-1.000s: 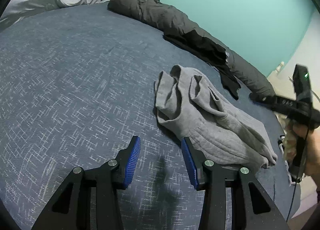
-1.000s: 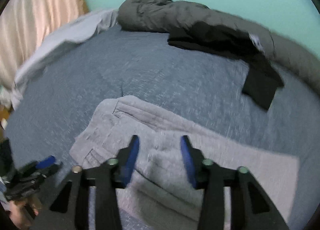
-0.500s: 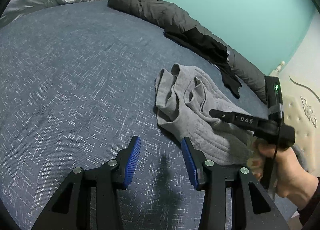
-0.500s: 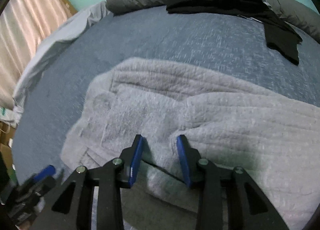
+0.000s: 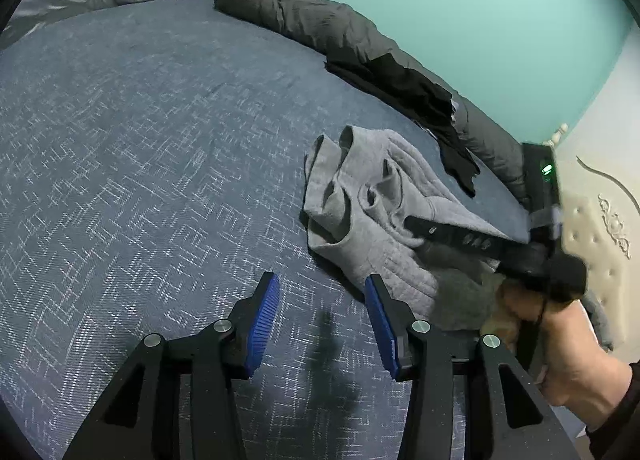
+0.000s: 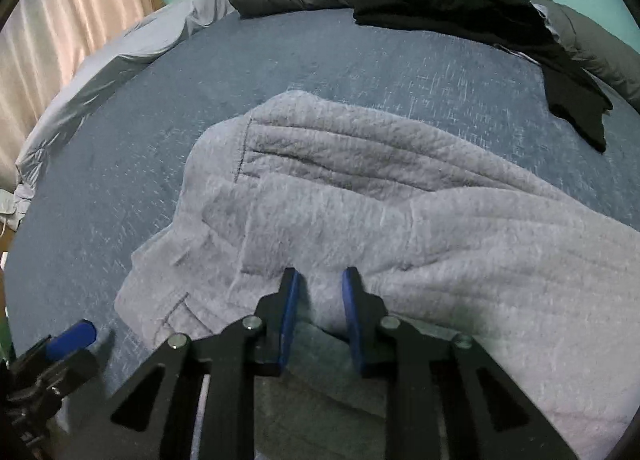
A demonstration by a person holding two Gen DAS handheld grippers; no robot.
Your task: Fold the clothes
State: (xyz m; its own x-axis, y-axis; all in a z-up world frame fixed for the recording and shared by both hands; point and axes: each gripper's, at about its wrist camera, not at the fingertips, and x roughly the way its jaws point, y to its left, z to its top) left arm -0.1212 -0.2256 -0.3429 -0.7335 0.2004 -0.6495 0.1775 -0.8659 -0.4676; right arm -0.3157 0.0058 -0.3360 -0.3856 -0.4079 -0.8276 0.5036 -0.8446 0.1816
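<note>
A crumpled grey garment point(image 6: 360, 196) lies on the right side of my blue-patterned bed point(image 5: 140, 160). My right gripper point(image 6: 319, 280) has dropped onto its near edge since a second ago; its jaws are closing, a fold of grey cloth between the pads. My left gripper point(image 5: 322, 302), half-open and empty, has kept its place over bare cover just left of the garment. A dark quilt point(image 5: 304, 16) and a black garment point(image 5: 420, 96) lie along the far edge by the teal wall point(image 5: 460, 0).
</note>
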